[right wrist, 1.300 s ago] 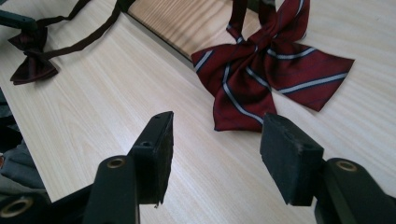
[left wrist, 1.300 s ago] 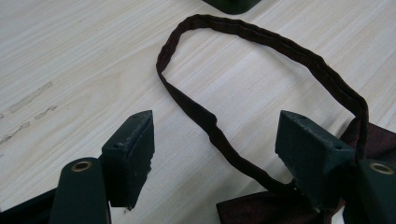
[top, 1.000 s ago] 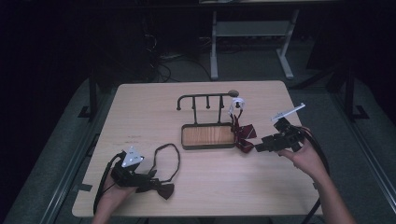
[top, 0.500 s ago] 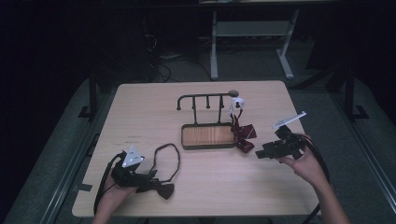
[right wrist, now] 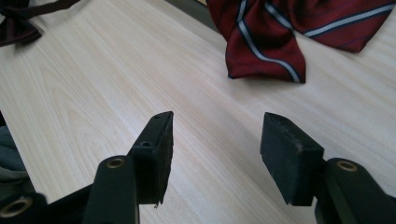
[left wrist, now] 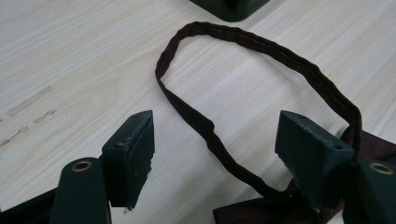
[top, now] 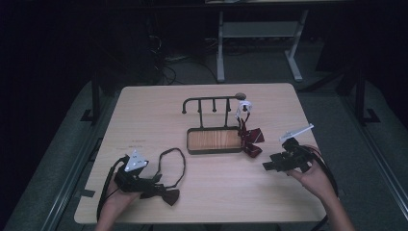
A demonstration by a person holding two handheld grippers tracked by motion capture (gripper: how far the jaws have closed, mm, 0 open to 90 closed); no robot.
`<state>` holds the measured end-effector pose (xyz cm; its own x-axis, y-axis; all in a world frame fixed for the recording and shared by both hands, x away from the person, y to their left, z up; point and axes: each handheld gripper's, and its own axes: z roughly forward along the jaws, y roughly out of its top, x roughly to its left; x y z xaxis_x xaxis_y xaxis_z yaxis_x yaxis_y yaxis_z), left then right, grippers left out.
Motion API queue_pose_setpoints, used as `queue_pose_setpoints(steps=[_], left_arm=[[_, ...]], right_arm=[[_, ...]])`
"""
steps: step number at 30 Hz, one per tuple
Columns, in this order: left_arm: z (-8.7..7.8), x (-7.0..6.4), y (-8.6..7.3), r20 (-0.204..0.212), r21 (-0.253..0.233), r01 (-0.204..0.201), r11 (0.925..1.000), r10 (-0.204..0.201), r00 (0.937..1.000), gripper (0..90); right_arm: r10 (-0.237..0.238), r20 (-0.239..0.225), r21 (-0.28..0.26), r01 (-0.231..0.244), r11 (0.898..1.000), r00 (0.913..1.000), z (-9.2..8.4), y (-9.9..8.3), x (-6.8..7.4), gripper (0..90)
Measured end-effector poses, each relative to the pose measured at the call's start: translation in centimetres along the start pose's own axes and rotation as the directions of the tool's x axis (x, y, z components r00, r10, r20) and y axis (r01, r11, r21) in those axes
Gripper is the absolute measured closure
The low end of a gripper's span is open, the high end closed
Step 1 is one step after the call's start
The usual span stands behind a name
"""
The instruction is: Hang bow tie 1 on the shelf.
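So the rack (top: 214, 126) sits about mid-counter (top: 154, 115), toward the far side. One bow tie (top: 249, 139) lies right against the rack's right end. The other bow tie (top: 166, 192) is down at the near left, its strap loop (top: 173, 163) running back toward the rack. Left gripper (top: 146, 185) is over that tie, right gripper (top: 269, 166) at the near right.

In the left gripper view the dark bow tie (left wrist: 261, 212) runs off the bottom edge, partly behind the left tool (left wrist: 219, 149). The striped red bow tie (right wrist: 299, 32) is cropped at the top of the right gripper view. The white item (top: 244, 106) on the rack (top: 211, 103) is too small to identify.
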<state>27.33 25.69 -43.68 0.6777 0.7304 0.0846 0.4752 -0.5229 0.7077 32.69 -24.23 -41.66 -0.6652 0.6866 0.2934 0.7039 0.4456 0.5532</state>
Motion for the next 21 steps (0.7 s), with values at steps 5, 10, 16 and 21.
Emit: queue_pose_setpoints(steps=[5, 10, 16, 21], left_arm=[[0.1, 0.3, 0.3, 0.011, -0.012, 0.024, 0.9996, -0.024, 0.9997, 30.6], [0.4, 1.0, 1.1, 0.018, -0.005, 0.035, 0.9994, -0.035, 0.9992, 34.1], [1.3, 1.6, 2.3, 0.024, 0.031, 0.027, 0.9992, -0.027, 0.9993, 40.2], [2.2, 2.2, 3.8, 0.033, 0.071, 0.015, 0.9973, -0.017, 0.9993, 46.3]], right_arm=[[-0.003, 0.005, 0.002, 0.003, 1.0, 1.0, 0.4, -0.6, 0.3, 42.9], [-0.015, 0.011, -0.012, 0.015, 1.0, 0.9998, 0.8, -1.1, 0.8, 42.7], [-0.015, 0.025, -0.021, 0.016, 1.0, 0.9996, 1.4, -1.7, 1.3, 41.7], [-0.015, 0.043, -0.038, 0.017, 0.999, 0.9989, 1.5, -1.9, 1.4, 41.7]])
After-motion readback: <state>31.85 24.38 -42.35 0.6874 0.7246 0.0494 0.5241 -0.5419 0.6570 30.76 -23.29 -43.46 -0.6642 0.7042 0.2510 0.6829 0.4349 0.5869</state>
